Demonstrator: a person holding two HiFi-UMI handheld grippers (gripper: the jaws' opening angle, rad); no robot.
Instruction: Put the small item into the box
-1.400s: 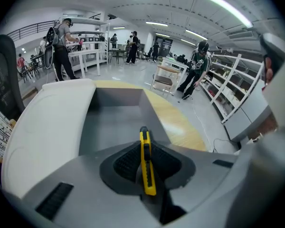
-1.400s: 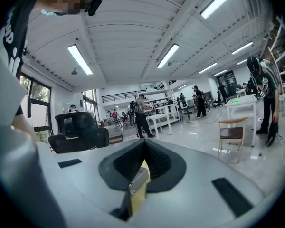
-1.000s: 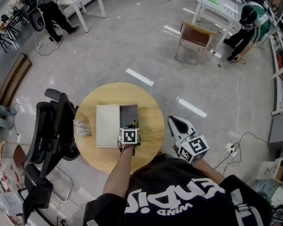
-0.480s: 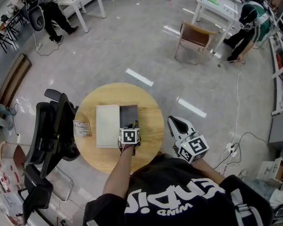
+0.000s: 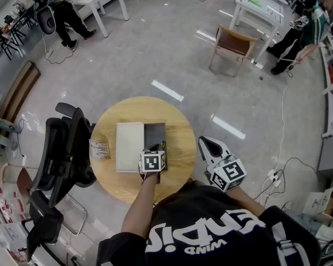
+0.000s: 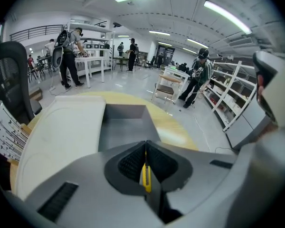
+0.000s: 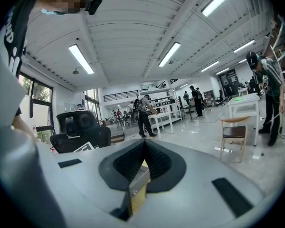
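to your left a black office chair (image 5: pixel 64 154) stands right against the round wooden table (image 5: pixel 180 129), with a printed sheet (image 5: pixel 99 149) between them at the table's edge. farther off, a wooden chair (image 5: pixel 232 43) sits near a white desk (image 5: pixel 259 7).

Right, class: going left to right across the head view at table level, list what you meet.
Black office chair → leaflet → white lid → open grey box → right tongs.

We hold our left gripper (image 5: pixel 157 147) forward, jaws pinched on the small item (image 6: pixel 146 175); our right gripper (image 5: pixel 205 142) hangs aside, closed.
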